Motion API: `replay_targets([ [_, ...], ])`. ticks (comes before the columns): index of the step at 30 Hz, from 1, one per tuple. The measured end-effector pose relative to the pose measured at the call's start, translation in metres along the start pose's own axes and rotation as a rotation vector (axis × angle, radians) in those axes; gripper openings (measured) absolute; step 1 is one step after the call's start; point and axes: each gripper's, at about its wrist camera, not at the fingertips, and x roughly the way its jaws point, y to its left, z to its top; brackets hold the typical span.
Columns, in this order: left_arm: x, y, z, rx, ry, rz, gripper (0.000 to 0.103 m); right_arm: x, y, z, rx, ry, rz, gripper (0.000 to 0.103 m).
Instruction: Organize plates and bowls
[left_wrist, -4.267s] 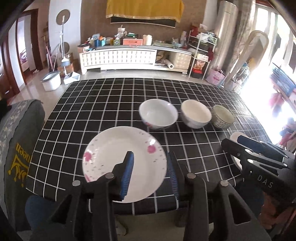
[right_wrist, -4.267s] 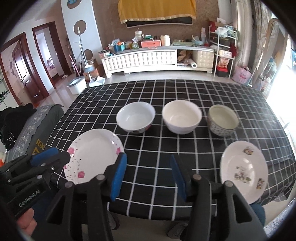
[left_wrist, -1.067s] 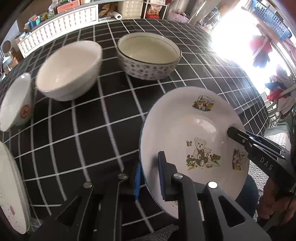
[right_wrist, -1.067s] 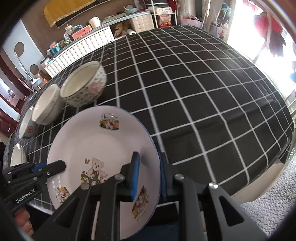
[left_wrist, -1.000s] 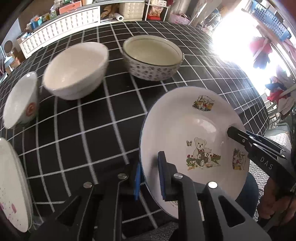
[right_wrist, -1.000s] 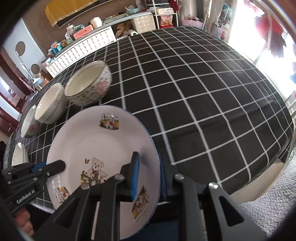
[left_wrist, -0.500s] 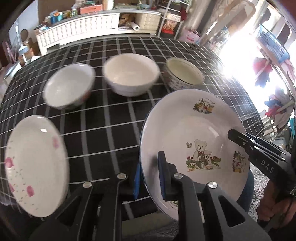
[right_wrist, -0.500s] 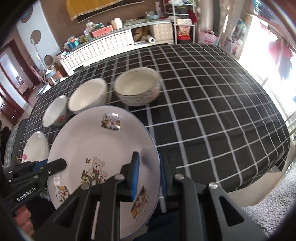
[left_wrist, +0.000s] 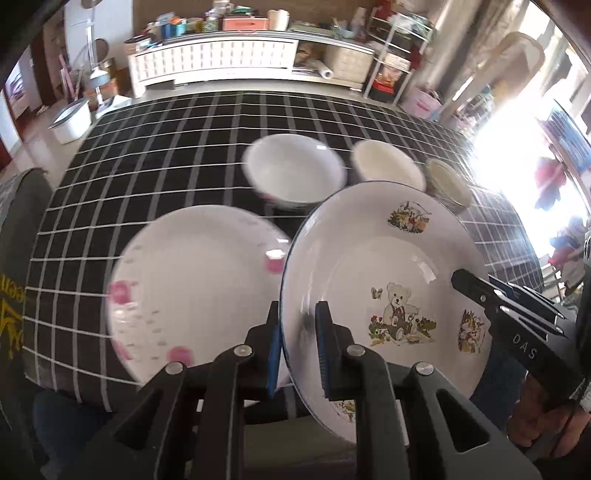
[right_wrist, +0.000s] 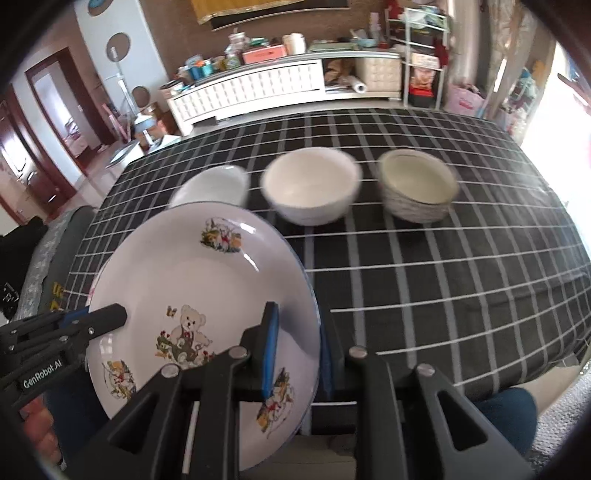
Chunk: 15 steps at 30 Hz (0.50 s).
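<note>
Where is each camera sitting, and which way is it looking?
Left wrist view: it sits on the left gripper, looking down its fingers across the checked table; its jaws pinch the teddy plate, with the pink-flower plate beside it and the right gripper on the plate's far edge.
Right wrist view: it sits on the right gripper, facing the same way; its jaws pinch the teddy plate's other edge, and the left gripper and a hand show at lower left.
Both show the teddy plate, three bowls and the table.
</note>
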Motion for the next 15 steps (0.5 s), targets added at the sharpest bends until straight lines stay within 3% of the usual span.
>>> replay_targets([
  [7,-0.012,0.056,-0.008,-0.076,-0.001,0.026,0.014,0.026,0.046,0.007,-0.068,0.046,0.028,0.025],
  [15,-0.012,0.092,-0.017,-0.127,0.011,0.071,0.014,0.051,0.083,0.011,-0.14,0.081,0.047,0.025],
])
